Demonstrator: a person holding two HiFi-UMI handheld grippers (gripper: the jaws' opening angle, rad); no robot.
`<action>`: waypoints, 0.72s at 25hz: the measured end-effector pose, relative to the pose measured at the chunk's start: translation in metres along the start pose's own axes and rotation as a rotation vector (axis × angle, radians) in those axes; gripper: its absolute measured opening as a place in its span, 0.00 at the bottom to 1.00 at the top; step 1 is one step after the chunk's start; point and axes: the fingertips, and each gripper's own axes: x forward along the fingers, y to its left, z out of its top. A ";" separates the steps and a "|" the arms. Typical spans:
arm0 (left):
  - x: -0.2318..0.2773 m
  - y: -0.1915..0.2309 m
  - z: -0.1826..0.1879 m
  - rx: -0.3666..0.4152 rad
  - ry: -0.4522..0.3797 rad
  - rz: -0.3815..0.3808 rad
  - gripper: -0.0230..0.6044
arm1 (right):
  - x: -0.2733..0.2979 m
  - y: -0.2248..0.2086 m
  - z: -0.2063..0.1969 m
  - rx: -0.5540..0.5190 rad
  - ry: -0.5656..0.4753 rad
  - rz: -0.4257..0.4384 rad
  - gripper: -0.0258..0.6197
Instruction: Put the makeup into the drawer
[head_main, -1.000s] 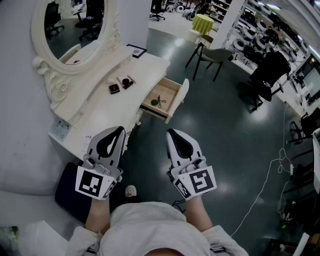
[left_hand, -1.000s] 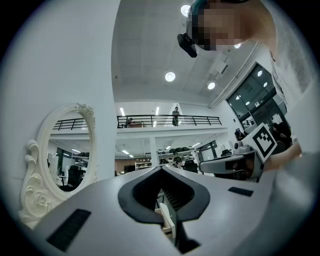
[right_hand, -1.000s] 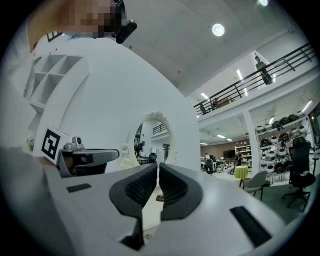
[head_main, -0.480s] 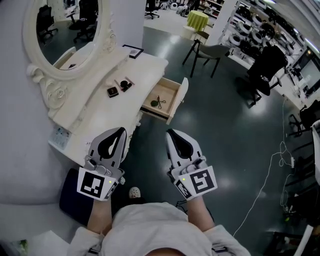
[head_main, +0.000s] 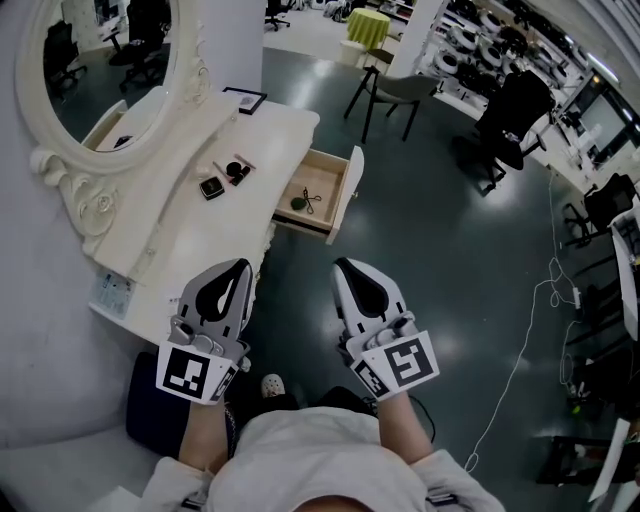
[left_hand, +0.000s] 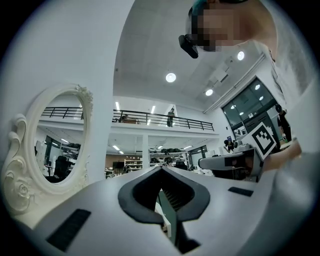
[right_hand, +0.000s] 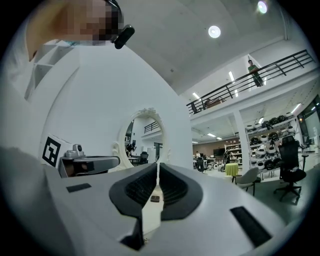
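Left gripper and right gripper side by side off the vanity's front edge, jaws pressed together on nothing, with wide bare floor to the right. Drawer pulled out, top unobstructed. Makeup, a small dark square compact with a round dark piece beside it, on the tabletop near the drawer.

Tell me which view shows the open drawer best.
The head view: it looks down into the open drawer, pulled out from the dressing table, with a small dark item inside. Neither gripper view shows the drawer at all.
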 end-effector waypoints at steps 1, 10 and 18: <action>0.001 0.002 -0.002 -0.004 -0.001 -0.005 0.06 | 0.001 0.000 -0.001 -0.002 0.001 -0.004 0.08; 0.030 0.011 -0.017 0.004 0.011 0.008 0.06 | 0.026 -0.022 -0.014 -0.013 0.000 0.028 0.08; 0.079 0.005 -0.010 0.036 -0.004 0.082 0.06 | 0.050 -0.071 -0.005 -0.021 -0.019 0.124 0.08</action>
